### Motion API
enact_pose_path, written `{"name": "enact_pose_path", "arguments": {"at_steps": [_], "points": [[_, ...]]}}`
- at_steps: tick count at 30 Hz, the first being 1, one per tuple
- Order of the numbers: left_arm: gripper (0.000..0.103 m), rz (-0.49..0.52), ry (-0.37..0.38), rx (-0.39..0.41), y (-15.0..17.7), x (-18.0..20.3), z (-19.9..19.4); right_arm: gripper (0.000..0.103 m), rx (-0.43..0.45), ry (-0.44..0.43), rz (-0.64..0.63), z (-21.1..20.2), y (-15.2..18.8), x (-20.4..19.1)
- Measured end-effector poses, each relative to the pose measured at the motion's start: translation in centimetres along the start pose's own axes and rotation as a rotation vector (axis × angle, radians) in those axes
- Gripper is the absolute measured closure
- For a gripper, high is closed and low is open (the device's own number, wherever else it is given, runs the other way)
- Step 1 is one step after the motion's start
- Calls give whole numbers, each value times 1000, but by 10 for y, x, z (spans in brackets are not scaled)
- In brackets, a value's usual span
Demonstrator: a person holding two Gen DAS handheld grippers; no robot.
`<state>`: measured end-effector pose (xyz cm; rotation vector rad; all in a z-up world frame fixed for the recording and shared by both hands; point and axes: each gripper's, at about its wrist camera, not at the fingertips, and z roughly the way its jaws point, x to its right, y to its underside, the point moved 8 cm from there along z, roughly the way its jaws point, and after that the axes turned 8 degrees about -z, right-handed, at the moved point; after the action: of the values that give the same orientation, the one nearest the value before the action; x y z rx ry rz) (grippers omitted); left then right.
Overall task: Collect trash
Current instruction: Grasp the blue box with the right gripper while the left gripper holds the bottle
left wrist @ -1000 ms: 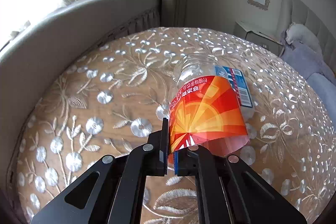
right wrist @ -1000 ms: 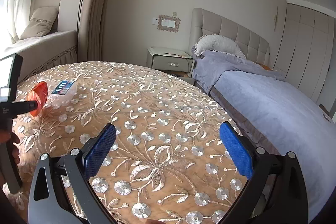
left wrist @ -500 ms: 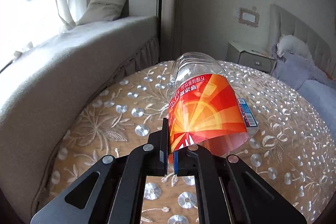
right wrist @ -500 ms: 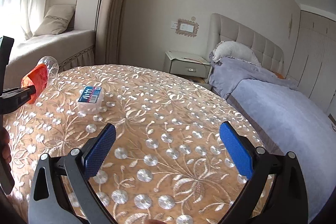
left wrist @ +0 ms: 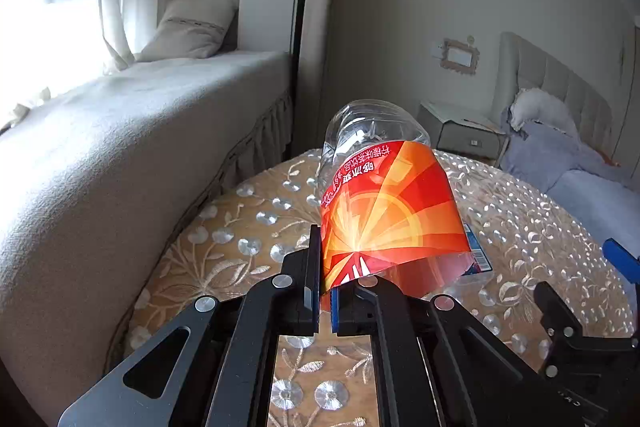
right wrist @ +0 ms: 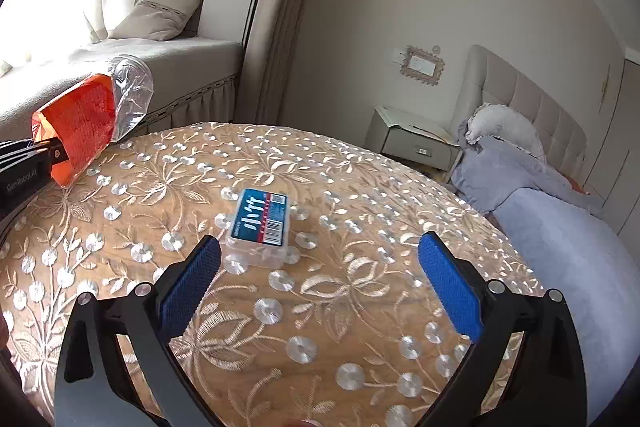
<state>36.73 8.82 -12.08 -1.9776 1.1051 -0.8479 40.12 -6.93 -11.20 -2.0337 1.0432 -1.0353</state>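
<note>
I see the round table (right wrist: 360,307) with its embroidered cloth filling both views, a bed (right wrist: 560,227) off to the right. My left gripper (left wrist: 325,291) is clamped on the edge of a clear plastic bottle (left wrist: 384,211) with an orange label, holding it clear above the table. My right gripper (right wrist: 320,291) stands wide and empty, with a small clear blue-labelled box (right wrist: 260,227) lying on the cloth just beyond its left pad.

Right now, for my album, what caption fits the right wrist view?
Open right gripper nears a small clear box on the embroidered table; the left gripper's bottle is held aloft.
</note>
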Motion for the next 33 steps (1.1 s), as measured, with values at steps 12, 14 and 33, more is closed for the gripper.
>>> {"name": "enact_pose_path", "arguments": {"at_steps": [12,14,33], "points": [[100,19,14,-14,-5,-2,33,5,-119,-77,32,81,-16,-41],[100,21,15,-23,-3,0,36,5,-143,-77,48,91,-14,-40],[100,37,33,-32,-2,7,35,44,-220,-110,141,86,0,-25]]}}
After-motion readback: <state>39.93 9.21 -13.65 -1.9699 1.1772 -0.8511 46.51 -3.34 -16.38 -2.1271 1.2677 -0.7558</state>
